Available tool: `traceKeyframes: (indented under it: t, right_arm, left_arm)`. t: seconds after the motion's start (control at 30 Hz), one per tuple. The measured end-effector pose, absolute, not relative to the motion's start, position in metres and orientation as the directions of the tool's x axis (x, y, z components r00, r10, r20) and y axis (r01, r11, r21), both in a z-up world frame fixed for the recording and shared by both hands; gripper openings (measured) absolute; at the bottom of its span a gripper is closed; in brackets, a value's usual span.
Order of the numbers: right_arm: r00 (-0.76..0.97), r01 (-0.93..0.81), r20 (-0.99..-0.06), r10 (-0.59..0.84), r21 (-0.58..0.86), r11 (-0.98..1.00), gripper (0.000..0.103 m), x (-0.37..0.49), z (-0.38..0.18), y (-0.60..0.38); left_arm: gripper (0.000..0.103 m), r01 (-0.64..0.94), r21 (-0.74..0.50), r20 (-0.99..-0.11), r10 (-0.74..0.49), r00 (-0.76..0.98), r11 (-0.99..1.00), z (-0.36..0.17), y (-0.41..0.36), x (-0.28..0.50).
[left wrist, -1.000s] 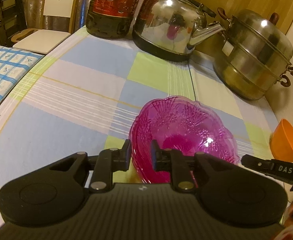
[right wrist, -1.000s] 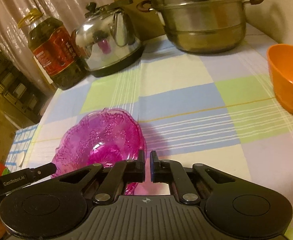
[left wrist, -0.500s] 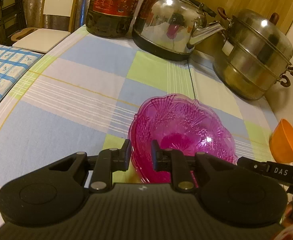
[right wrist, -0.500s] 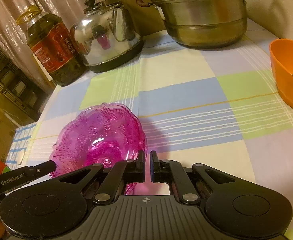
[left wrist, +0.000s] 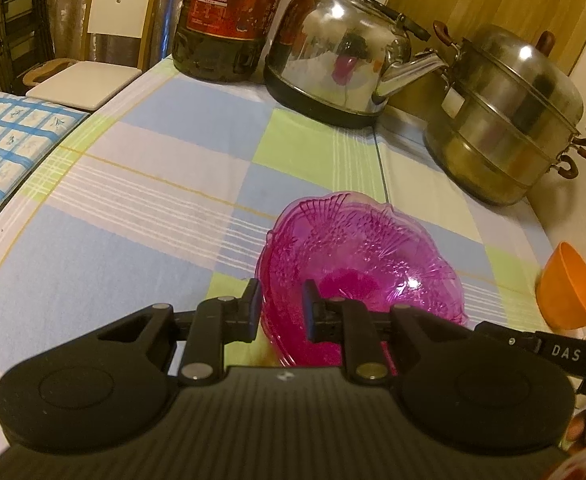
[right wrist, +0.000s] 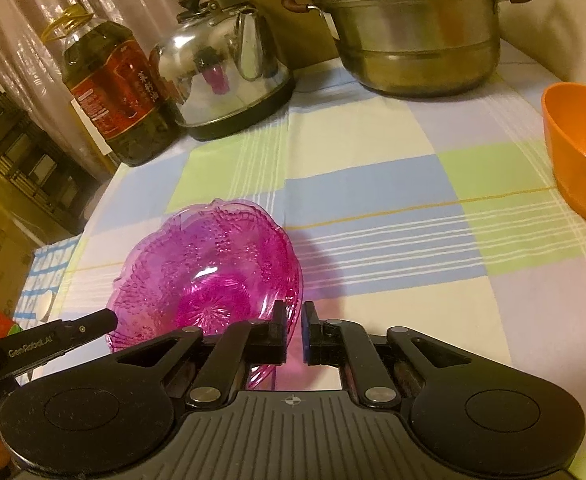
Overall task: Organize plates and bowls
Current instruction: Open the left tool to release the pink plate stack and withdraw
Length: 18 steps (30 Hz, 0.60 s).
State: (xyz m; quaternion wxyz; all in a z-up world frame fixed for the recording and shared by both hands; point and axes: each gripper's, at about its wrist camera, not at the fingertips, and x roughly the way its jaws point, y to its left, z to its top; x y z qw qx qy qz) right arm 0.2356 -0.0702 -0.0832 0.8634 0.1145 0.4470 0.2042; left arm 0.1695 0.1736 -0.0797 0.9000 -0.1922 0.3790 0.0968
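Observation:
A pink patterned glass bowl (left wrist: 365, 256) sits tilted on the checked tablecloth (left wrist: 153, 208). My left gripper (left wrist: 280, 308) is shut on the bowl's near left rim, one finger outside the wall and one inside. In the right wrist view the same pink bowl (right wrist: 213, 272) lies to the left, and its near right rim runs between the fingers of my right gripper (right wrist: 295, 328). Those jaws are opening, and a thin gap shows beside the rim. An orange bowl (right wrist: 581, 148) stands apart at the right edge, also visible as the orange bowl (left wrist: 569, 292) in the left wrist view.
At the back stand a steel kettle (left wrist: 341, 60), a stacked steel steamer pot (left wrist: 509, 120) and a large oil bottle (left wrist: 229, 20). A chair (left wrist: 81, 80) and a blue patterned cloth (left wrist: 9, 140) lie past the table's left edge. A wall runs along the right.
The right gripper's jaws, closed on the bowl's rim before, have parted a little. The left gripper and the pink bowl have hardly moved.

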Motion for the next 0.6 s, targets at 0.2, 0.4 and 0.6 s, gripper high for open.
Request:
traceKeyframes:
  t: [0.2, 0.4, 0.6]
  right_arm:
    - [0.522, -0.244, -0.724, 0.452, 0.380, 0.892, 0.060, 0.223, -0.076, -0.077]
    - [0.529, -0.200, -0.732, 0.429, 0.383, 0.902, 0.060, 0.204, -0.066, -0.096]
    - [0.557, -0.134, -0.733, 0.390, 0.384, 0.913, 0.060, 0.180, -0.051, -0.124]
  left_arm:
    - [0.021, -0.298, -0.269, -0.716, 0.017, 0.698, 0.916, -0.071, 0.164, 0.166]
    - [0.035, -0.258, -0.286, -0.704, -0.020, 0.710, 0.923, -0.058, 0.140, 0.155]
    - [0.054, -0.209, -0.302, -0.693, -0.064, 0.718, 0.930, -0.046, 0.104, 0.143]
